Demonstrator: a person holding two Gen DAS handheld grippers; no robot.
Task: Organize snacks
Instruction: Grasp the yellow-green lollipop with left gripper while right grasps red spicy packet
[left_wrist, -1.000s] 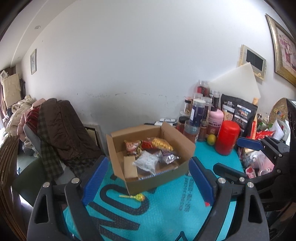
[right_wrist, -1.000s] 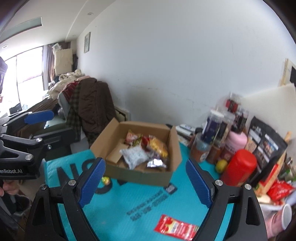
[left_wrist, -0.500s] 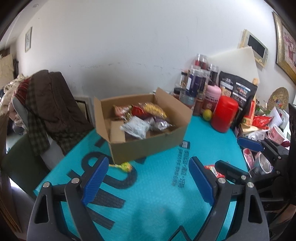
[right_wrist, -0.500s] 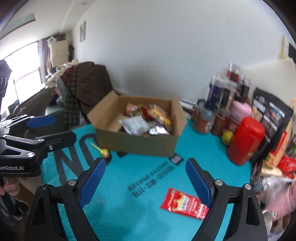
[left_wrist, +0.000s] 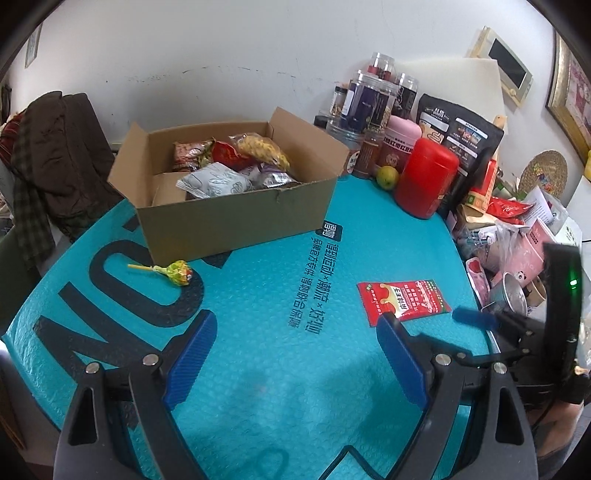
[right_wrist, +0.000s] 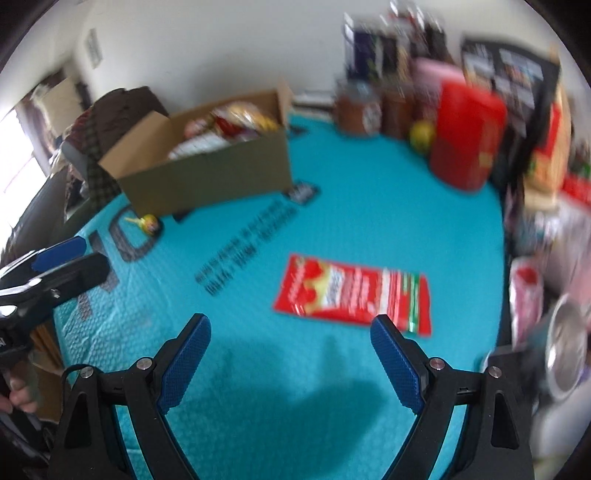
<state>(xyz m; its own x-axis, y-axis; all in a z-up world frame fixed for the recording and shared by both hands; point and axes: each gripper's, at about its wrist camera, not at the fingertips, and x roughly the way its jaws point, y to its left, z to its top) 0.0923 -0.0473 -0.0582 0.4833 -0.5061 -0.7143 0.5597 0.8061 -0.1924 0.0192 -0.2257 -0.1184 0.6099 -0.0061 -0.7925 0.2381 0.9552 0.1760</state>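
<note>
An open cardboard box (left_wrist: 236, 218) (right_wrist: 207, 181) holding several snack packets stands at the back of the teal mat (left_wrist: 277, 369). A red snack packet (left_wrist: 404, 301) (right_wrist: 354, 295) lies flat on the mat, front right. A green-wrapped lollipop (left_wrist: 173, 273) (right_wrist: 147, 223) lies in front of the box's left corner. My left gripper (left_wrist: 295, 325) is open and empty above the mat's front. My right gripper (right_wrist: 290, 325) is open and empty, hovering just short of the red packet; this view is blurred.
Jars (left_wrist: 369, 103), a pink tin, a red canister (left_wrist: 424, 184) (right_wrist: 465, 136), a lime (left_wrist: 386, 177) and a black bag (left_wrist: 458, 136) crowd the back right. Loose packets and a metal cup (left_wrist: 513, 299) clutter the right edge. A chair with clothes (left_wrist: 48, 158) stands left.
Both grippers have dropped lower and tilted down toward the mat. The right gripper has closed in on the red packet. Both stay open.
</note>
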